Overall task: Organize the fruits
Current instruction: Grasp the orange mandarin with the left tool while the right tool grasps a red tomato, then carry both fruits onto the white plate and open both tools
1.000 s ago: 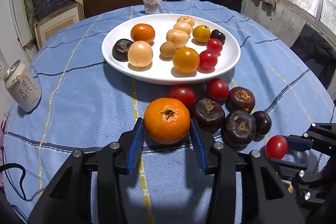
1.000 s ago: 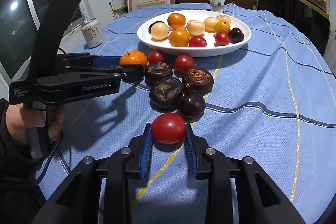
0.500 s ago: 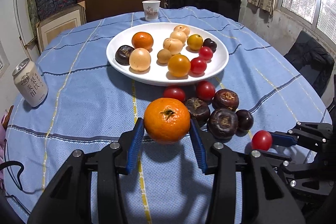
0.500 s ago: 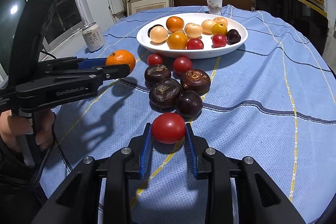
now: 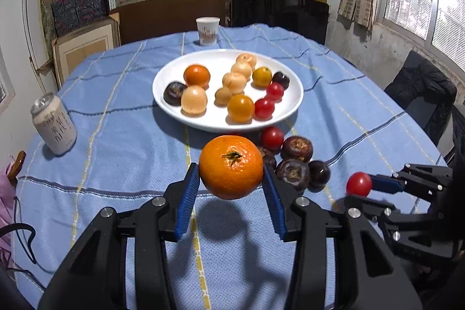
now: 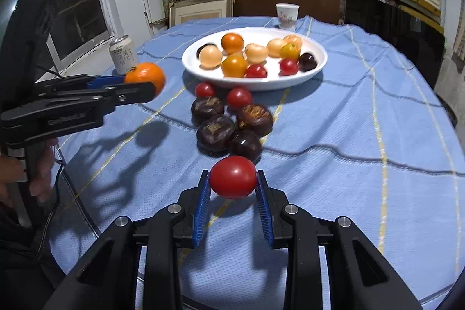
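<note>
Left side: a drink can (image 5: 54,126) is standing near the table's left edge; only the right wrist view is showing the person's hand (image 6: 32,179) wrapping the left tool's handle.
Left gripper (image 5: 231,182): its blue fingers are clamping the orange (image 5: 231,167), which is hanging clear of the blue tablecloth (image 5: 122,141) above its own shadow, on the near side of the white plate (image 5: 290,106).
Middle: dark fruits (image 6: 216,131) and two loose tomatoes (image 6: 239,98) are lying just near of the plate; the left wrist view is hiding part of them behind the orange.
Right gripper (image 6: 233,188): its fingers are pinching a red tomato (image 6: 233,177), lifted just near of the dark fruits.
Far edge: a paper cup (image 5: 207,30) is standing beyond the plate.
</note>
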### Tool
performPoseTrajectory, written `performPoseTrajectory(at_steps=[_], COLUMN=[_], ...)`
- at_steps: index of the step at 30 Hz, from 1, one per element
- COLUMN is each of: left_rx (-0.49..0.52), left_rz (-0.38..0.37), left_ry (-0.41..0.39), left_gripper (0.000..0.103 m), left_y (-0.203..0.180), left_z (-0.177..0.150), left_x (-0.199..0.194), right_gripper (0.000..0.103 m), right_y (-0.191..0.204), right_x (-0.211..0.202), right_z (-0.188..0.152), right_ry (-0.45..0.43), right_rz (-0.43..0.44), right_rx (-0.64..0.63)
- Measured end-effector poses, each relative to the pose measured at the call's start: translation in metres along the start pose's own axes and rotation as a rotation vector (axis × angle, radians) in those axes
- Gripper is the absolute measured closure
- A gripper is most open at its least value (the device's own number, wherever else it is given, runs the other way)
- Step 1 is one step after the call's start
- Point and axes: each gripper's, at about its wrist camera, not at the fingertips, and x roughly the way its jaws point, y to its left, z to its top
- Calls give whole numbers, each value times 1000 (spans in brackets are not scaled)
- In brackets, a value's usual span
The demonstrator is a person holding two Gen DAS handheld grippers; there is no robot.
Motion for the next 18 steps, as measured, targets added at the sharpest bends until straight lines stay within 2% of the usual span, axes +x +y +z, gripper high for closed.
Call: performPoseTrajectory(at_steps=[5, 9, 18], left_rx=[1, -5, -7], left_rz=[-2, -10, -19], left_ry=[-49, -52, 11], left_gripper=[60, 60, 60], left_y=[1, 4, 10], left_z=[13, 24, 47], left_x=[-20, -23, 15], right_gripper=[72, 72, 72], right_y=[-11, -23, -51], right_x=[-16, -24, -4], right_z=[20, 40, 94], right_ry=[-58, -95, -113], right_rz=[-44, -74, -100], right_rx=[-8, -8, 7])
